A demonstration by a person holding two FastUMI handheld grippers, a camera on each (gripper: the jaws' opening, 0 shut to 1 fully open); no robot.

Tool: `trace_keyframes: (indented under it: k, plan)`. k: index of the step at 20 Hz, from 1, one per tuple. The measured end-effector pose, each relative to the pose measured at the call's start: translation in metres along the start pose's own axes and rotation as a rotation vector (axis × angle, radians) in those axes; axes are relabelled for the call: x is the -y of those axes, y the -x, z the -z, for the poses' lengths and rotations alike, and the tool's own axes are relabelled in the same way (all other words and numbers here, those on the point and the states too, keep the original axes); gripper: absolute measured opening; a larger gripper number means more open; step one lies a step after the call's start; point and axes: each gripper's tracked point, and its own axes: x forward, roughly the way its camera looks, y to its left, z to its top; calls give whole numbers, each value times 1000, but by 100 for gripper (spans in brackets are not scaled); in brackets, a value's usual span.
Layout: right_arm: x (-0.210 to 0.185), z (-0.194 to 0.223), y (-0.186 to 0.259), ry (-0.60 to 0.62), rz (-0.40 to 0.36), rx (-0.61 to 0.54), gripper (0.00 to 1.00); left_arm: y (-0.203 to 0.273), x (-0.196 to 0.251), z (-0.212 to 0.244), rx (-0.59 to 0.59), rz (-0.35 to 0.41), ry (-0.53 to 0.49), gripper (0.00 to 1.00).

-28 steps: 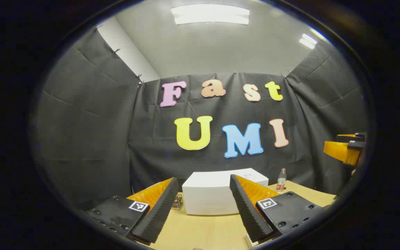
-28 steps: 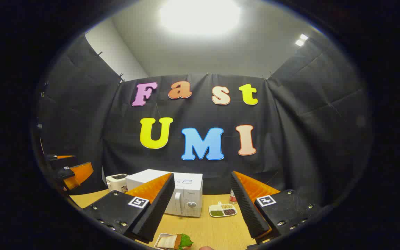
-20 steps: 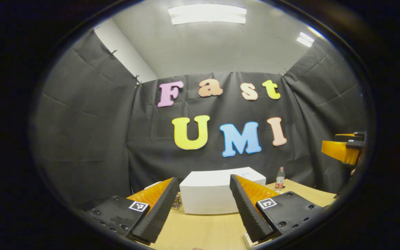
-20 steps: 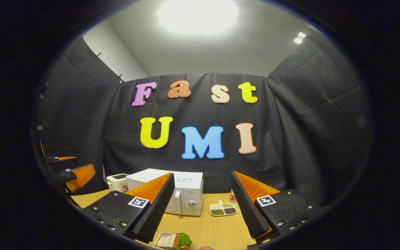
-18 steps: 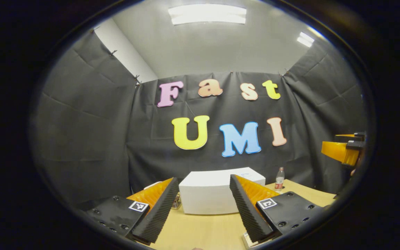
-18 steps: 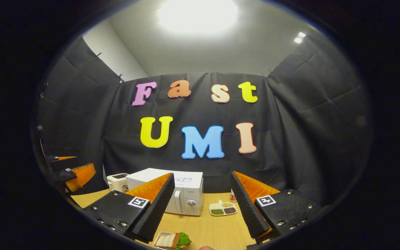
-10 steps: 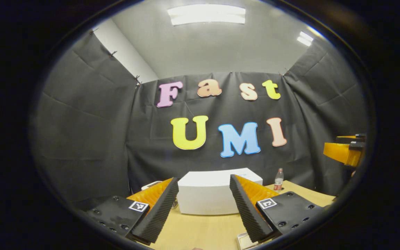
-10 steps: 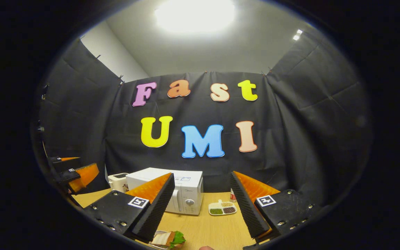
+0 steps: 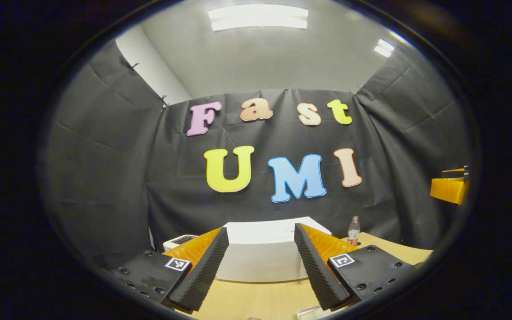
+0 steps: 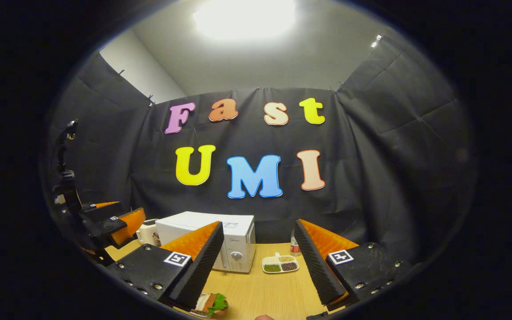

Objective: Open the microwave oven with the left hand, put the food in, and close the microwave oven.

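A white microwave oven (image 10: 220, 235) stands shut on the wooden table (image 10: 265, 289), its door handle and knob facing me in the right gripper view. In the left gripper view the microwave oven (image 9: 260, 253) shows its plain white side beyond my left gripper (image 9: 259, 266), which is open and empty. My right gripper (image 10: 258, 266) is open too, with nothing between its fingers. A sandwich with green lettuce on a small plate (image 10: 210, 303) lies just under its left finger. At the left edge of the right gripper view, the left gripper (image 10: 118, 224) hangs above the table's corner.
A white toaster (image 10: 147, 232) stands left of the microwave. A divided white dish of beans and grains (image 10: 280, 264) and a small bottle (image 10: 295, 246) sit right of it. In the left gripper view the bottle (image 9: 353, 231) stands by the table's far edge (image 9: 398, 249).
Both views have shifted: the microwave has slid left and looks nearer. The left gripper has moved further into the right gripper view. The sandwich plate has slipped lower, partly behind the right gripper's left finger.
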Motion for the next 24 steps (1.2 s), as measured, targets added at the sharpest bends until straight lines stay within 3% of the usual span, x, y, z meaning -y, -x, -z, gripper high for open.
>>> trace_keyframes:
  k: [11, 24]
  plan:
    - [15, 16, -35, 34, 148, -48, 96, -110, 48, 87, -94, 137, 40, 98]
    - [34, 39, -58, 106, 285, -139, 97, -198, 116, 209, -288, 269, 52, 99]
